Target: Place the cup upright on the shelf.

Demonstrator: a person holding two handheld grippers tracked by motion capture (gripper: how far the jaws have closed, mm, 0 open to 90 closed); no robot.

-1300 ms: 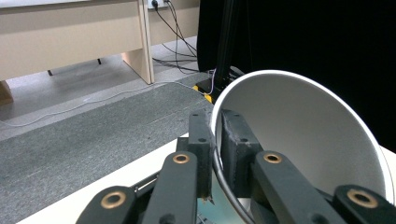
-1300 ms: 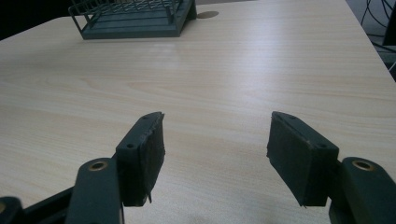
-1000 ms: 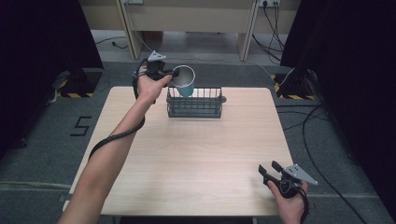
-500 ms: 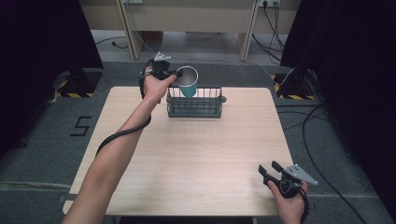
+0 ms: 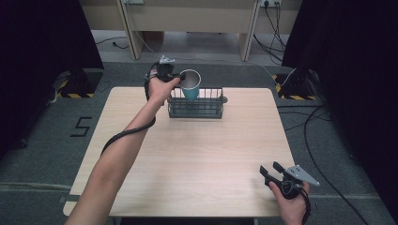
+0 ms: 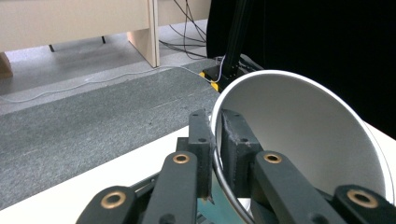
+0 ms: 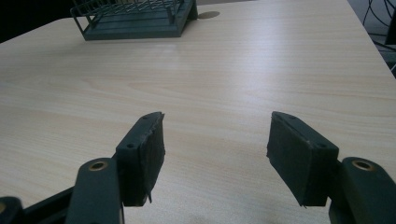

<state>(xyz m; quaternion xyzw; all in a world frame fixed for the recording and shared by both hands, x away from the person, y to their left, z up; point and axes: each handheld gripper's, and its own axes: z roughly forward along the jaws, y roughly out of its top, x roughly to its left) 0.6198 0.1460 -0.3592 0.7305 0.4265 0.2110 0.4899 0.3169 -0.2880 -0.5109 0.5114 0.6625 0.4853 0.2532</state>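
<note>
Left gripper point(image 5: 184, 76) clamped on the rim of a teal cup point(image 5: 190, 84), one jaw inside the white interior and one outside, as seen close up in the left gripper view point(image 6: 212, 154) on the cup point(image 6: 303, 135); cup carried tilted, mouth turned toward the near side, at the far edge of the table point(image 5: 197, 154); positioned over the far left part of a dark wire basket point(image 5: 195, 102), lower body apparently dipping behind the basket's top rail; whether the base touches the basket floor cannot be told. Right gripper point(image 5: 271, 172) resting at the near right of the table, well apart from the basket; jaws spread wide with nothing between them, bare wood visible through the gap in the right gripper view point(image 7: 215, 154); basket point(image 7: 135, 16) seen there at the far end of the table, a small round dark mark just beside its right end.

Progress, as judged: pick-up of the cup complete; carry to the basket complete or nearly so; placement not yet finished, cup not standing free. Remaining: lowering into the basket, settling on the base or side, release of the rim, withdrawal of the left hand point(image 5: 162, 88). No part for the right hand point(image 5: 291, 201) at this stage, by appearance.
</note>
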